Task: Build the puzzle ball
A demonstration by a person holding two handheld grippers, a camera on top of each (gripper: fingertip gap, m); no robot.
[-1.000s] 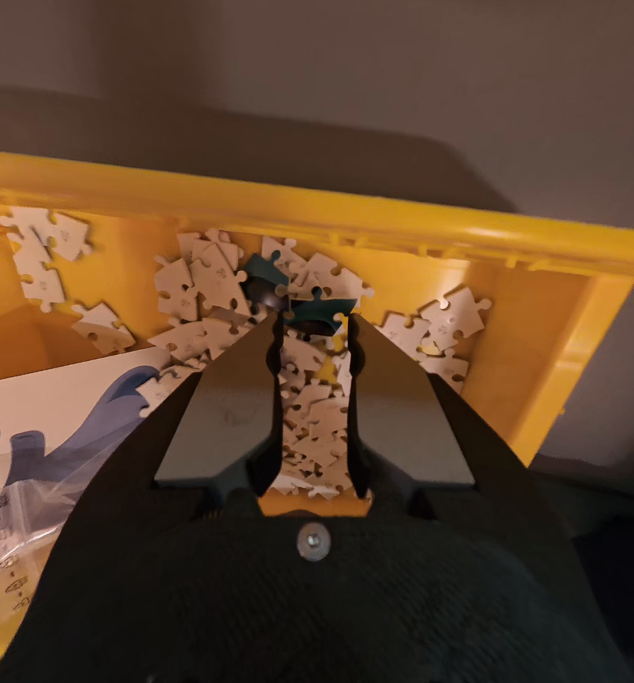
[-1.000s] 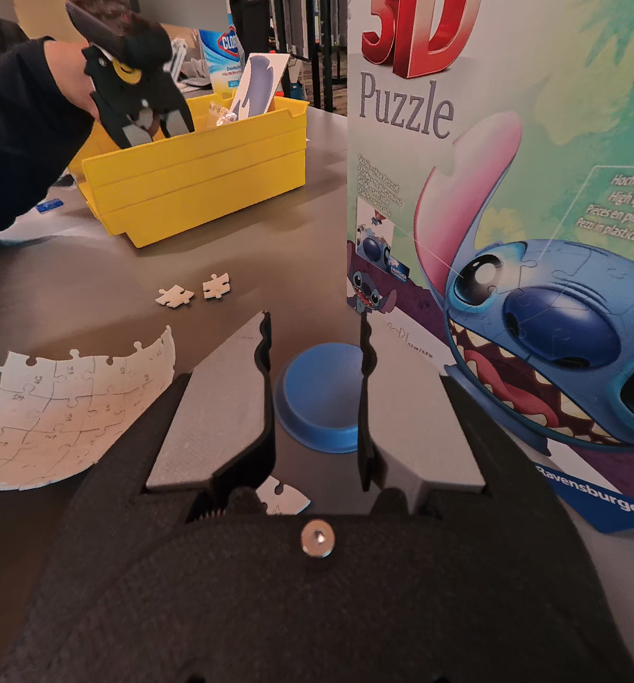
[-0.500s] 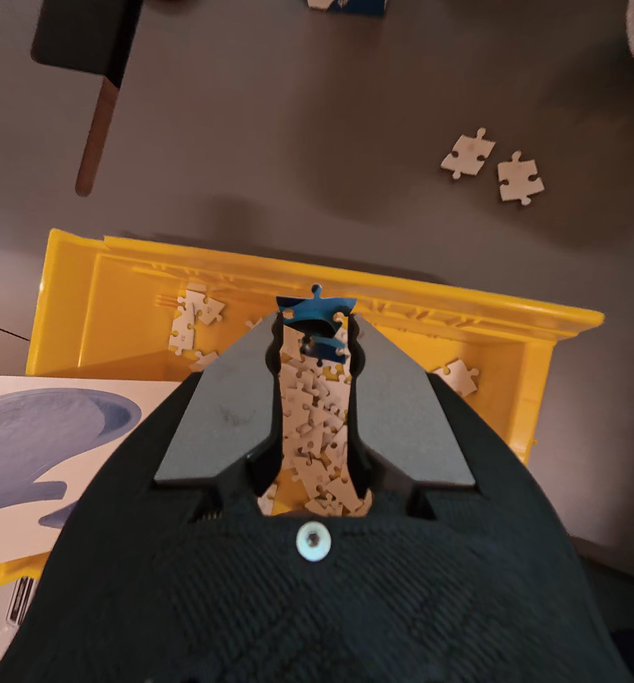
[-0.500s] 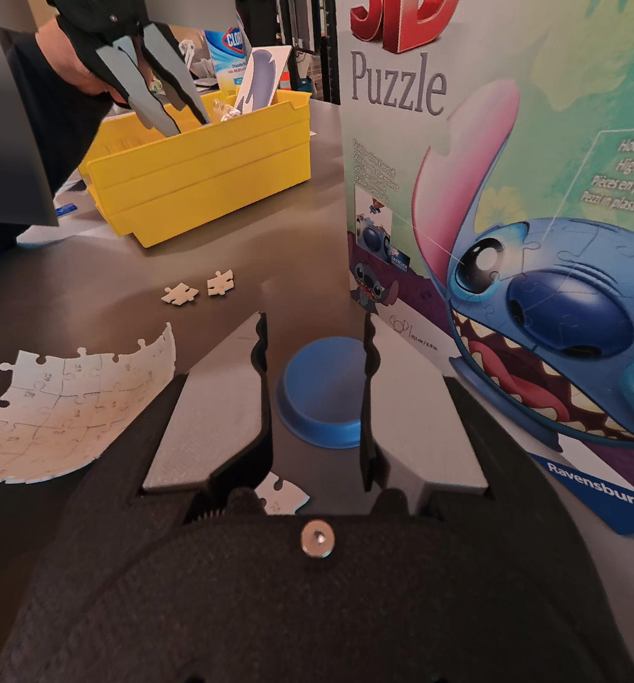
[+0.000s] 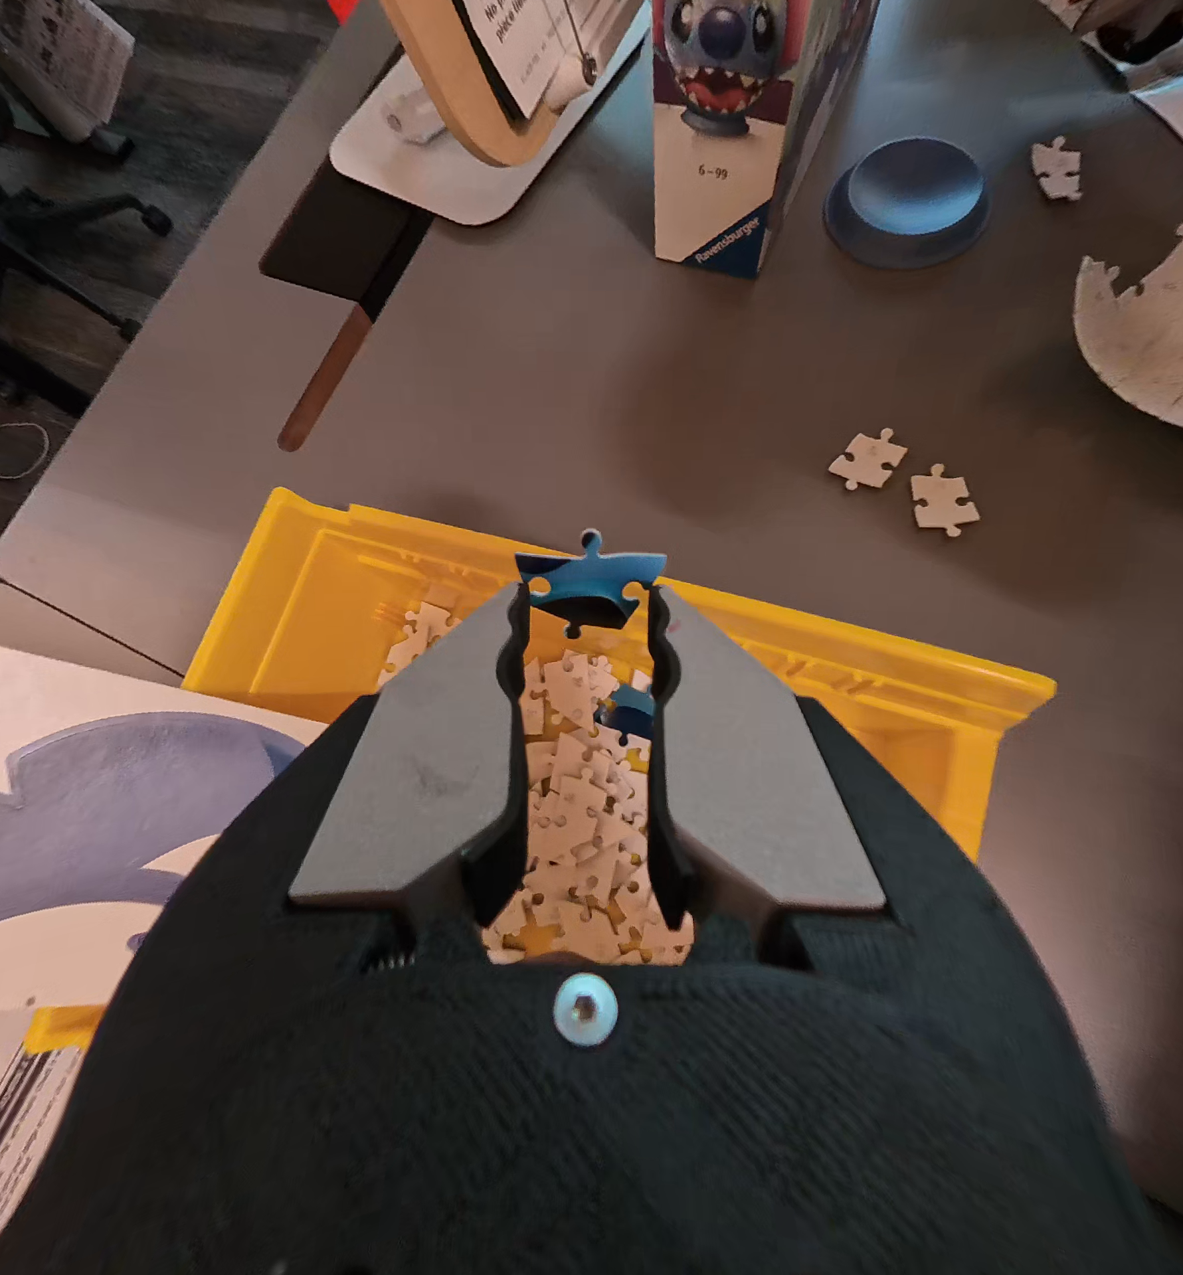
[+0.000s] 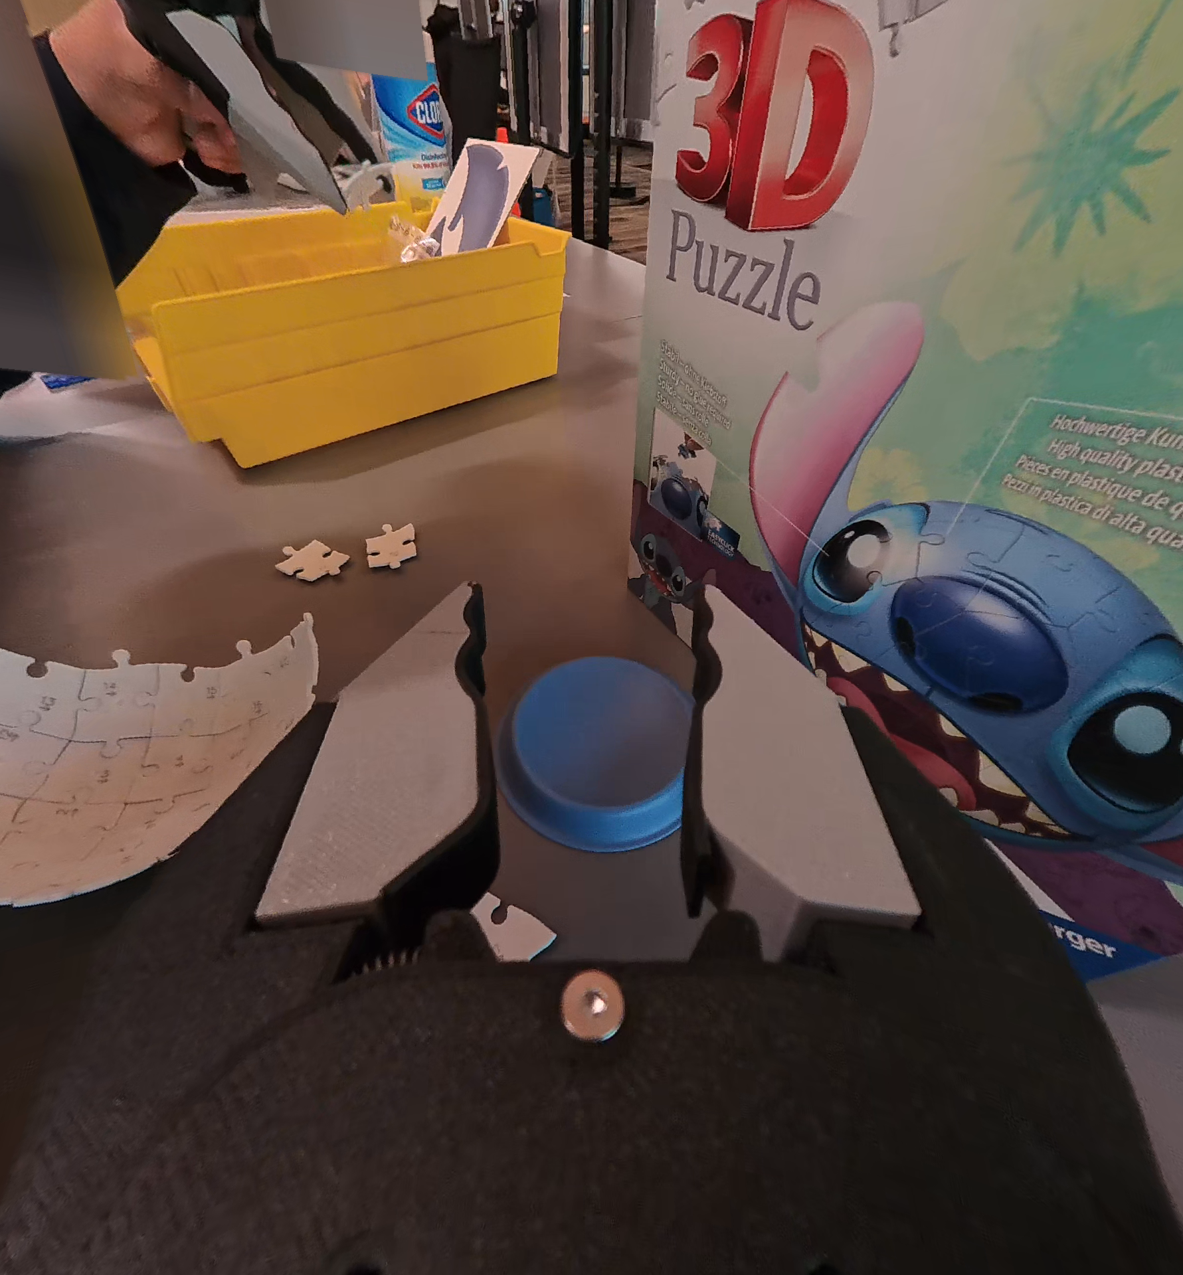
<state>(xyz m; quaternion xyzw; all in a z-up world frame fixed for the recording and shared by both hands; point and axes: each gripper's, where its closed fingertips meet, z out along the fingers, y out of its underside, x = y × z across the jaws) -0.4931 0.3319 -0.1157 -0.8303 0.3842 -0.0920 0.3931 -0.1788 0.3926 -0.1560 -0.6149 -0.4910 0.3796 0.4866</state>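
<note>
Lifted clear of the heap since a second ago, the blue puzzle piece (image 5: pixel 590 586) now sits pinched crosswise between the tips of the left gripper (image 5: pixel 588 592), its single tab pointing away from the camera, above the far rim of the yellow bin (image 5: pixel 920 697). Half a second back the same piece was lower, over the bin's inside. Below it, loose pale pieces (image 5: pixel 581 814) cover the bin floor, with another blue piece (image 5: pixel 633 710) lying among them beside the right finger. Past the bin, two loose pieces (image 5: pixel 902 479) lie face-down on the grey table (image 5: pixel 540 386), near each other but apart. Farther right is the curved assembled section (image 6: pixel 105 745), pale side up. The right gripper (image 6: pixel 585 607) hovers low with its jaws spread and nothing between them; seen through the gap, the blue round stand (image 6: pixel 592 752) rests on the table just beside the upright puzzle box (image 6: pixel 954 414).
</note>
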